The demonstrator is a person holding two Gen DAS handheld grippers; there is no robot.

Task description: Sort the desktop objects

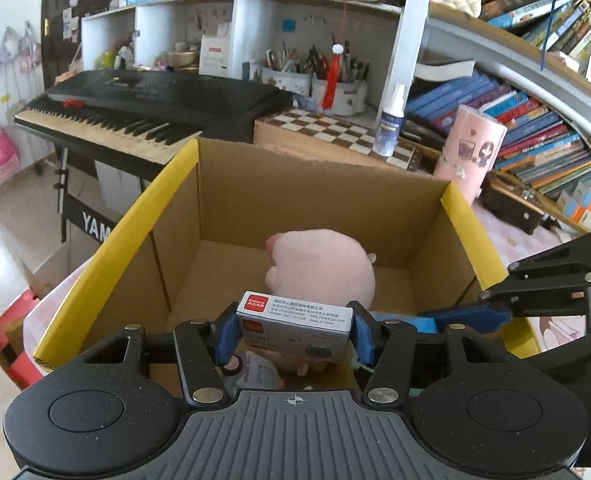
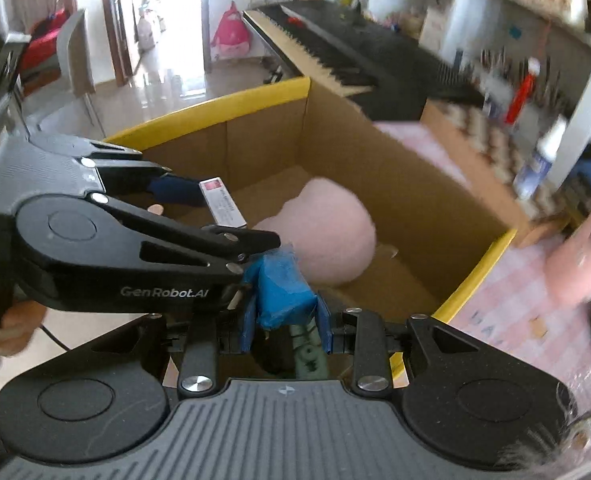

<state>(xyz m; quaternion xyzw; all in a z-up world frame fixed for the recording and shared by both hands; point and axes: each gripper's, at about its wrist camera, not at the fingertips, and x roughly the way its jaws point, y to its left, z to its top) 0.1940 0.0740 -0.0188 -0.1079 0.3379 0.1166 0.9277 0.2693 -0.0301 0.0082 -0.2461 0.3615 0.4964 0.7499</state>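
Left-hand zone: the keyboard [image 1: 135, 112] stands behind the cardboard box [image 1: 107, 248], whose yellow-edged flaps are open. The box already contains a pink plush toy [image 1: 327, 268] on its floor, and smaller items are partly visible beneath the near edge, too hidden to identify; this part of the sorting is judged complete. Centre zone: the left gripper [image 1: 295, 330] has its jaws pinching a small grey carton with a red label [image 1: 295, 316], blue pads pressed on both short ends, and holds it above the near side of the box interior, not yet released. Next to it, the right gripper [image 2: 285, 320] has its jaws nearly together, pinching a blue wrapped object [image 2: 283, 292] just over the near rim of the same box; a green item below it cannot be identified. Both loads are judged to be one release away from deposit. Right-hand zone: a white bottle with a blue label [image 1: 389, 128] stands on the checkered board [image 1: 335, 128], and a pink tumbler [image 1: 471, 152] stands on the desk just outside the box; these remain unsorted, so the task is judged partly done, with at least those two items outstanding
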